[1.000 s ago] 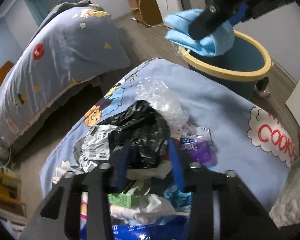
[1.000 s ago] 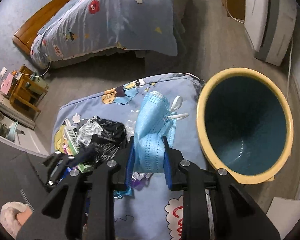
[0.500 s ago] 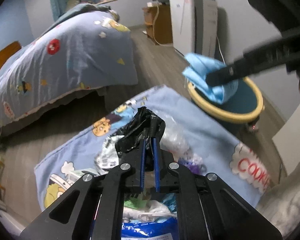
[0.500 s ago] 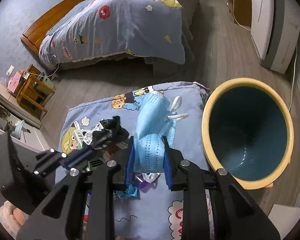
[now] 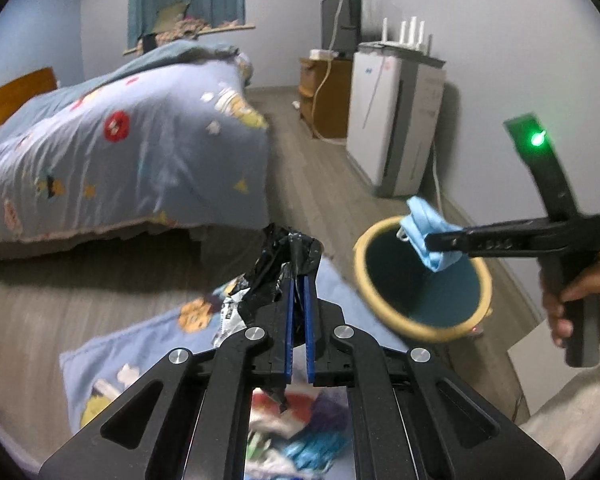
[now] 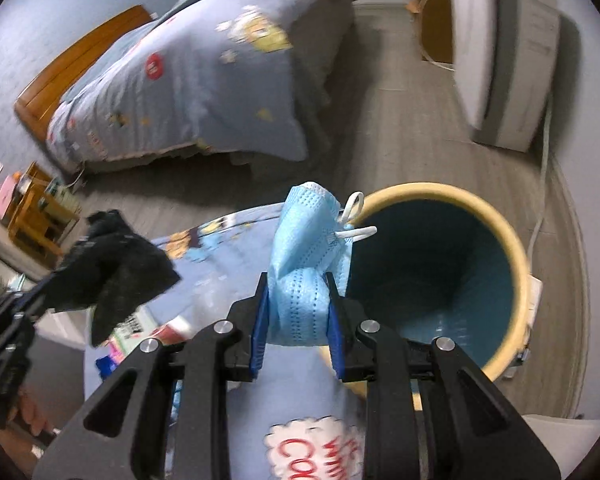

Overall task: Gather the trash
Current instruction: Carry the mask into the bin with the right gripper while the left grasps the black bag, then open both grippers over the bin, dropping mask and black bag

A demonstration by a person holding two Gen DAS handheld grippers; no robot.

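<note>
right now the left gripper (image 5: 298, 280), at the centre of the left wrist view, has its blue pads pressed nearly together on a crumpled black plastic bag (image 5: 276, 276), which is lifted clear of the patterned blue cloth (image 5: 148, 344) below. more trash (image 5: 300, 440) lies blurred on that cloth at the bottom centre of the frame, seen through the gripper's frame. in the right wrist view the right gripper (image 6: 298, 284), lower centre, pinches a folded light blue face mask (image 6: 304, 248) between its pads, white ear loops sticking out to the right. the mask hangs at the left rim of the yellow-rimmed teal bin (image 6: 516, 248), which fills the right of that frame. the bag also shows at middle left (image 6: 112, 264). a bed (image 5: 120, 152) with a cartoon duvet fills the upper left.
</note>
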